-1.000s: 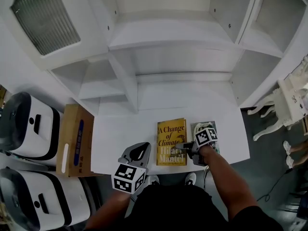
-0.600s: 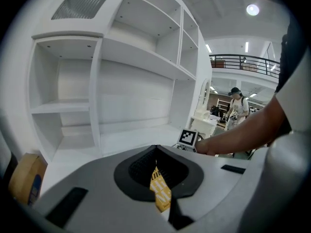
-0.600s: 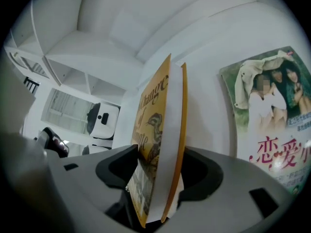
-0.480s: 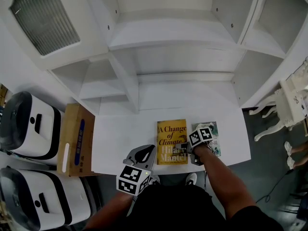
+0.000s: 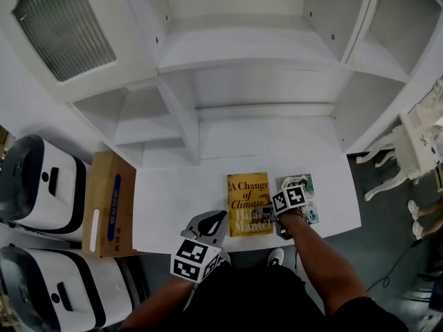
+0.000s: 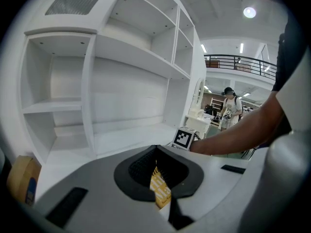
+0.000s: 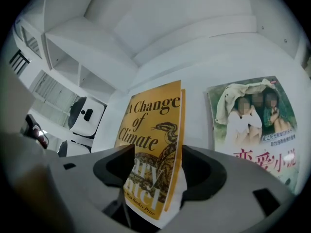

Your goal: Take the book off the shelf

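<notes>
- Head view: a yellow hardback book titled "A Change of Climate" lies cover-up on the white desk of a tall white shelf unit. Its near edge is close to the desk's front edge.
- Right gripper reaches in from the book's right side. In the right gripper view its jaws pinch the yellow book near its lower right corner, one jaw over the cover and the other against the white page edge. That side of the book is tilted up off the desk.
- A second book with a photograph cover lies flat just right of the yellow one, with a narrow strip of desk between them. The right gripper's marker cube hangs over part of it.
- Left gripper hovers at the desk's front edge, just left of the yellow book and apart from it. The left gripper view shows its jaws pressed together, holding nothing.
- Open room: bare desk runs left of the yellow book and back to the shelf unit's rear wall.
- A brown cardboard box stands beside the desk's left end; its contents do not show.
</notes>
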The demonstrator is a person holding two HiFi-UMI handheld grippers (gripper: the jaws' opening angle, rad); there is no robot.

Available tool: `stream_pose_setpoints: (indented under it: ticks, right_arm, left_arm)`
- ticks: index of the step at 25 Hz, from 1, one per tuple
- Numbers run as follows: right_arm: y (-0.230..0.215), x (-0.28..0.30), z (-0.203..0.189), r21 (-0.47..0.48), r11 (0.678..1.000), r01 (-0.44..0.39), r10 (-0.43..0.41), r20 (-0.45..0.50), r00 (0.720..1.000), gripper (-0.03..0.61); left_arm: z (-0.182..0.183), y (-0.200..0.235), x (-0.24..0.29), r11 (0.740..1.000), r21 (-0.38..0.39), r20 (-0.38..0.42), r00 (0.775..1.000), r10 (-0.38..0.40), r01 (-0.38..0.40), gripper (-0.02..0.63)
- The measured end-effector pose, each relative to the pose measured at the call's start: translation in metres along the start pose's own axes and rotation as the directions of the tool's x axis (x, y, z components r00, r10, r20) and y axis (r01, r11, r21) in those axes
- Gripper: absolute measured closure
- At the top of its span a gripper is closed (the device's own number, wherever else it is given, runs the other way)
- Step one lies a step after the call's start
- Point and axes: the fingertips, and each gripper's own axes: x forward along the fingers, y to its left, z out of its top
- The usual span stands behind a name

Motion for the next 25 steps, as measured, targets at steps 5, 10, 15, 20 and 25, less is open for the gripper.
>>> stream_pose_setpoints:
  ticks: [5,10,15,20,25]
  right_arm:
    - [0.003,-0.018,0.001,-0.020,0.999,0.034,-0.032,0.078,0.996,0.290]
    - [0.027,-0.056,0.008,-0.031,0.999,0.020,-0.011,0.273,0.962,0.290]
    - [0.076,-0.108,-0.005,-0.037,0.995,-0.090,0.097,0.491,0.866,0.293]
    - [0.116,-0.145,-0.021,-0.105,0.993,-0.049,0.104,0.617,0.780,0.530]
    - [0.139,-0.162,-0.038,-0.193,0.981,-0.029,0.146,0.624,0.768,0.549]
  left_arm:
    - [-0.001,0.001,-0.003,1.000,-0.005,0.007,1.000,-0.030,0.030,0.603]
    - [0.000,0.002,-0.006,0.998,0.019,0.009,0.998,-0.067,0.067,0.603]
    - [-0.001,-0.004,-0.011,0.992,0.050,0.009,0.993,-0.120,0.119,0.603]
    - [-0.006,-0.011,-0.014,0.985,0.064,0.005,0.987,-0.160,0.159,0.603]
    - [-0.005,-0.017,-0.023,0.990,0.046,0.030,0.991,-0.132,0.130,0.603]
